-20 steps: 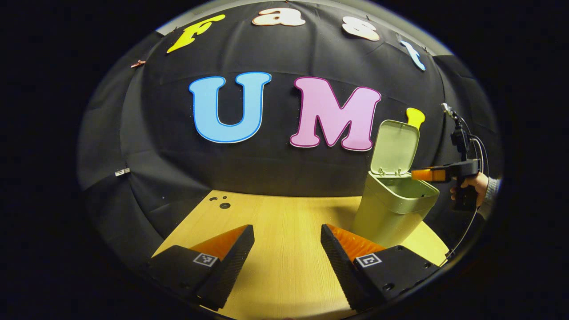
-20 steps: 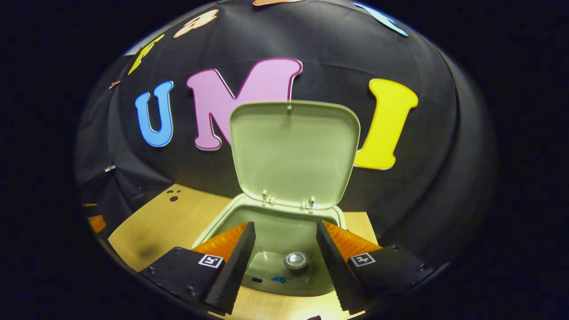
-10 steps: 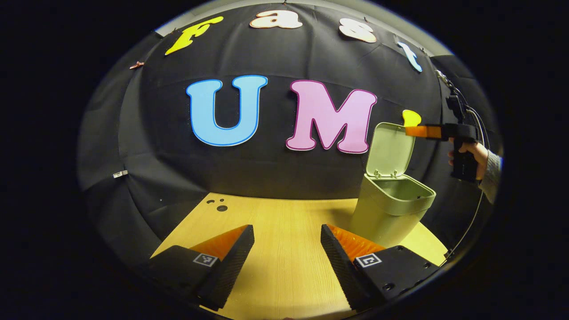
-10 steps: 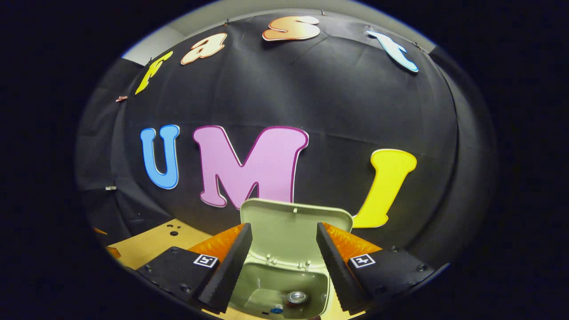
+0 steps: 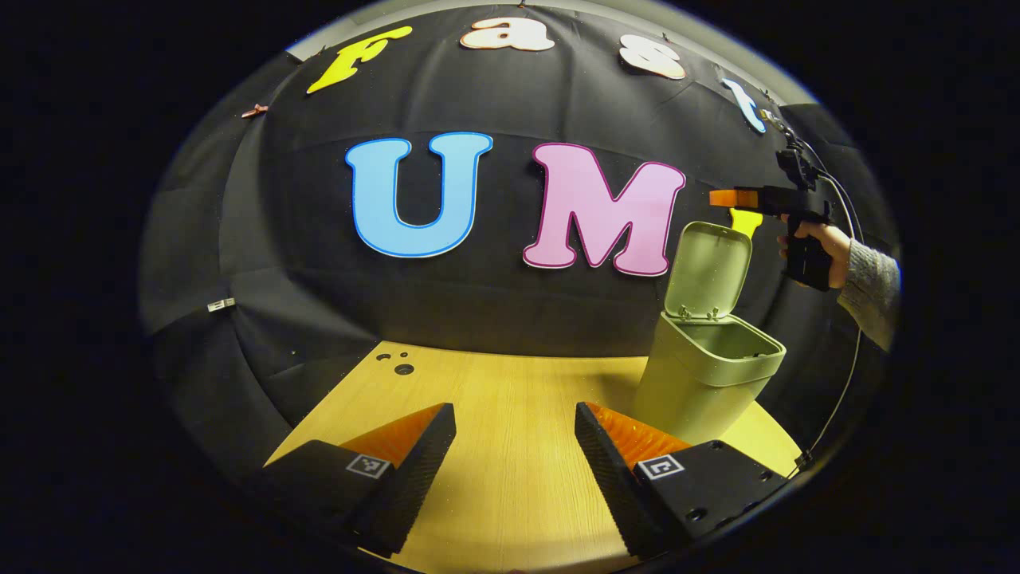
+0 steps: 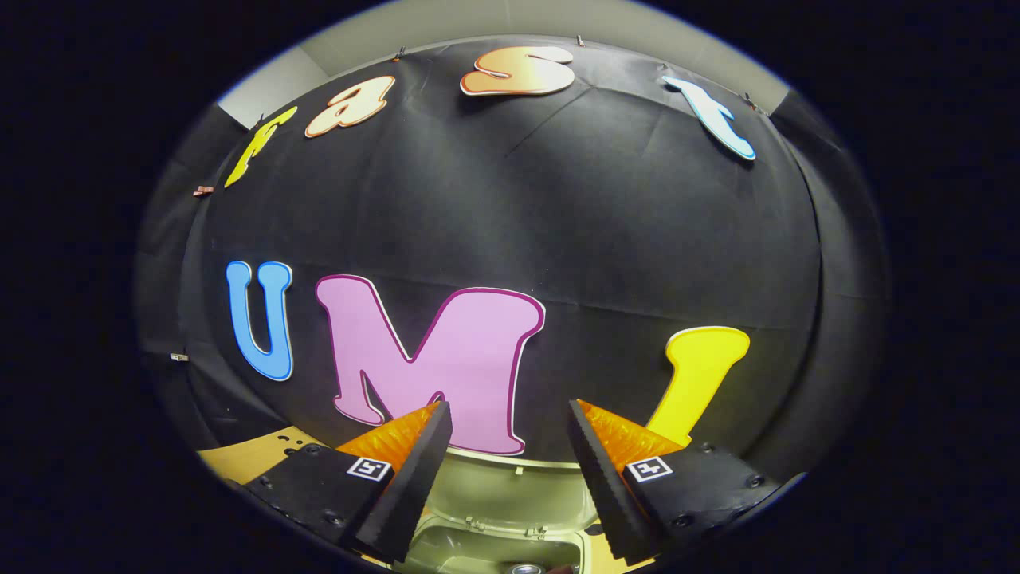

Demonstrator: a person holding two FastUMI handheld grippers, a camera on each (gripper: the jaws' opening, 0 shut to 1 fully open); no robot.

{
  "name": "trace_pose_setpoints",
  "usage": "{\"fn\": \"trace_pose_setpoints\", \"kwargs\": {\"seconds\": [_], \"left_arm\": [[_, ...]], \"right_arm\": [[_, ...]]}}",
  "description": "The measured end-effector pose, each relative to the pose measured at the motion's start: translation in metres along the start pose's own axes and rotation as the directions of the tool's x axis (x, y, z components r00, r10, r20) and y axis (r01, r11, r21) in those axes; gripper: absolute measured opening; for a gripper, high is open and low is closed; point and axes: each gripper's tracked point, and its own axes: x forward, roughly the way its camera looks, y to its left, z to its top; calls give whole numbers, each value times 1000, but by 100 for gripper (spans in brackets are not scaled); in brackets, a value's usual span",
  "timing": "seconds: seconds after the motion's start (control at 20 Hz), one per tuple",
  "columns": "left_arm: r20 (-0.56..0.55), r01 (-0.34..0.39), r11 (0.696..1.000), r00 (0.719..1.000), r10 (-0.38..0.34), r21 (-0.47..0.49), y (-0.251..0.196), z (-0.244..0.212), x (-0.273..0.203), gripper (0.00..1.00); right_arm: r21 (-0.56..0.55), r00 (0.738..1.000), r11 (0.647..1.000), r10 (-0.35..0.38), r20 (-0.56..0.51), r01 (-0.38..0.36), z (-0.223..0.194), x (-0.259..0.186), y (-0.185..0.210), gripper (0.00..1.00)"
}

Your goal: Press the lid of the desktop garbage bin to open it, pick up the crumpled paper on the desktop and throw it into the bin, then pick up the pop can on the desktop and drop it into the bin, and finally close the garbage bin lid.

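The pale green garbage bin (image 5: pixel 701 383) stands at the right of the wooden table (image 5: pixel 510 399) with its lid (image 5: pixel 709 267) raised upright. In the left gripper view my right gripper (image 5: pixel 721 198), held by a hand (image 5: pixel 821 239), hovers just above the lid's top edge. My left gripper (image 5: pixel 514 442) is open, low over the table, nothing between its fingers. In the right gripper view my right gripper (image 6: pixel 510 454) is open, above the lid (image 6: pixel 510 498). The top of the pop can (image 6: pixel 526 568) shows inside the bin (image 6: pixel 446 550).
The booth's black cloth wall (image 5: pixel 494 303) rises right behind the table and the bin. Small dark holes (image 5: pixel 398 365) mark the table's far left corner. A cable (image 5: pixel 841 391) hangs down from the right gripper past the table's right edge.
My right gripper has risen from the bin's mouth to above the lid's top edge, staying open. The bin has sunk toward the bottom of the right gripper view. The left gripper has barely moved.
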Motion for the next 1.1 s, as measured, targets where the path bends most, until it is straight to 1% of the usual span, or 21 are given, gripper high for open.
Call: {"fn": "trace_pose_setpoints", "kwargs": {"seconds": [0.25, 0.5, 0.6, 0.65, 0.8, 0.95, 1.1], "left_arm": [[-6, -4, 1000, 1000, 4, 4, 2, -2, 1, 97], [-33, 9, 1000, 999, -9, 8, 1, -8, 11, 97], [-40, 16, 1000, 999, -15, 13, -1, -8, 17, 96], [-42, 21, 1000, 999, -21, 13, -3, -8, 20, 96], [-52, 40, 999, 998, -39, 18, -9, -8, 28, 96], [-52, 59, 998, 997, -57, 32, -15, -6, 33, 97], [-52, 75, 997, 996, -74, 34, -21, -6, 35, 96]], "right_arm": [[-26, 1000, 1000, -3, -28, 3, -18, 28, 5, 91], [1, 998, 1000, -11, -59, 11, -28, 49, 1, 91], [11, 995, 1000, -15, -96, 16, -40, 52, 0, 91], [15, 993, 1000, 4, -114, -3, -45, 50, 2, 91], [20, 992, 1000, 16, -128, -14, -47, 41, 5, 91], [42, 988, 999, 36, -153, -30, -51, 20, 9, 92], [72, 979, 996, 64, -191, -51, -64, -4, 15, 92]]}}
